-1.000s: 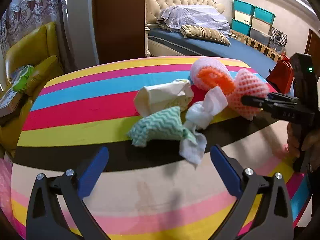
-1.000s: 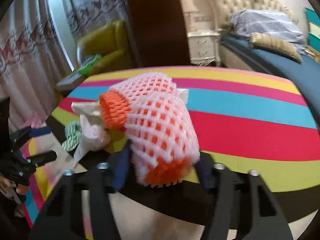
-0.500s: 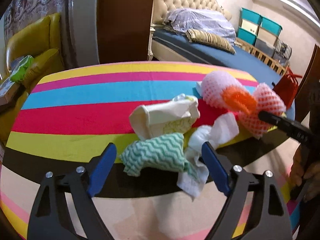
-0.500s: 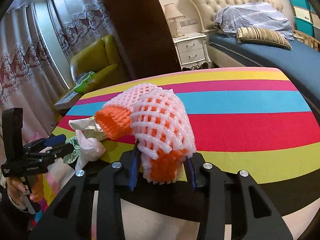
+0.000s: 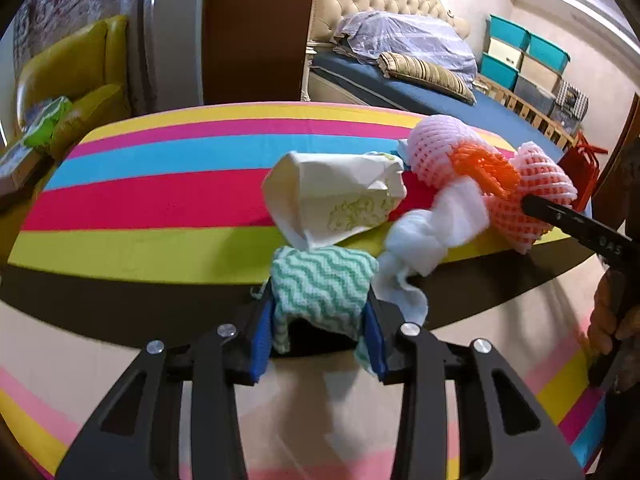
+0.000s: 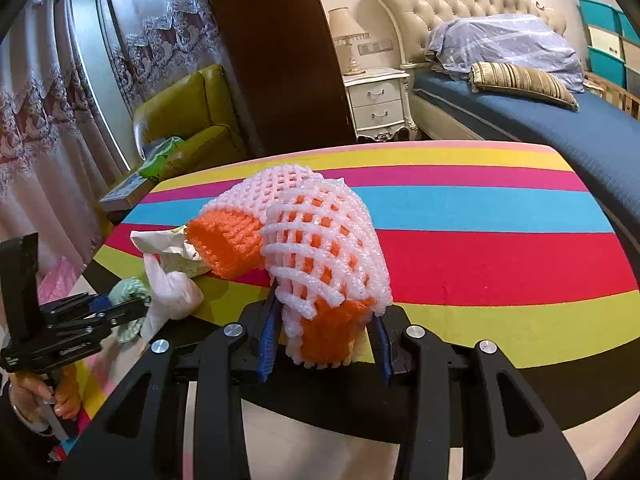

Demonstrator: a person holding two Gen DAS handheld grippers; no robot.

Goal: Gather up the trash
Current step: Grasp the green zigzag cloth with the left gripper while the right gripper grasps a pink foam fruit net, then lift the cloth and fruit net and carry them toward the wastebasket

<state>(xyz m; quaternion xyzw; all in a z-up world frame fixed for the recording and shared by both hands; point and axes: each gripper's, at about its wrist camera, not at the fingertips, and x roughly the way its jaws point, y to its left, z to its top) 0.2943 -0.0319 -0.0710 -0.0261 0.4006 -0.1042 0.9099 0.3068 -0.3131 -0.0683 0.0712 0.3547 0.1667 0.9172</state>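
A: The left gripper has its jaws closing on the green wavy cloth at the near edge of the striped tabletop. The cloth sits between the pads, which already touch its sides.

B: And the right gripper?

A: Its jaws pinch the lower end of the pink-and-orange foam net, which lies on the tabletop near the same edge.

B: What could go wrong?

A: 2 things, I think. The white tissue touches the cloth, so lifting the cloth could drag the tissue off the edge. The crumpled paper cup lies just behind and could roll.

B: And the net?

A: It is springy and only 1 end is held. A second net seems tangled with it, so a quick pull may shed one.
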